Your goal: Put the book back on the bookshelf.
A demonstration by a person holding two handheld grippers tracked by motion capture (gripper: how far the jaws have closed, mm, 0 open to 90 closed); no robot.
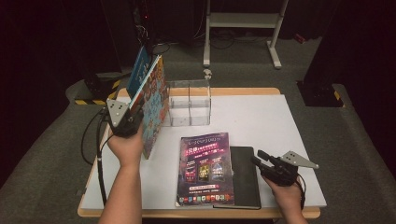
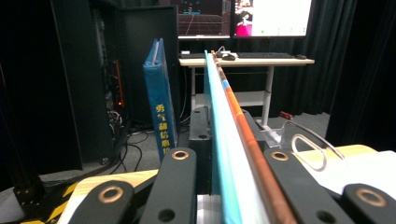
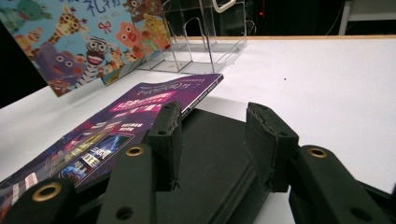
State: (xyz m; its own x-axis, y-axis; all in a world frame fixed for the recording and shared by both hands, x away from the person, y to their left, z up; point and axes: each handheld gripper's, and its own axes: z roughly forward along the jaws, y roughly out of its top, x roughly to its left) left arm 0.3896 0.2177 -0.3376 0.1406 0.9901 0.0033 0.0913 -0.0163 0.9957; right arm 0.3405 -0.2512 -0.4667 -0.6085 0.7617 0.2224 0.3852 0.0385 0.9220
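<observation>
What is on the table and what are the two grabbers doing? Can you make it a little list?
table: white top
left gripper: shut on animal picture book, held upright on edge
blue book: upright, behind the picture book
clear file holder: empty, beside the picture book
purple magazine: flat, overlapping black notebook
right gripper: open, over the notebook

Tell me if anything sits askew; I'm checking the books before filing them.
The purple magazine lies half on the black notebook, so it tilts off the table. The picture book leans, held edge-up in the left gripper, beside a blue book. The clear rack stands straight.
</observation>
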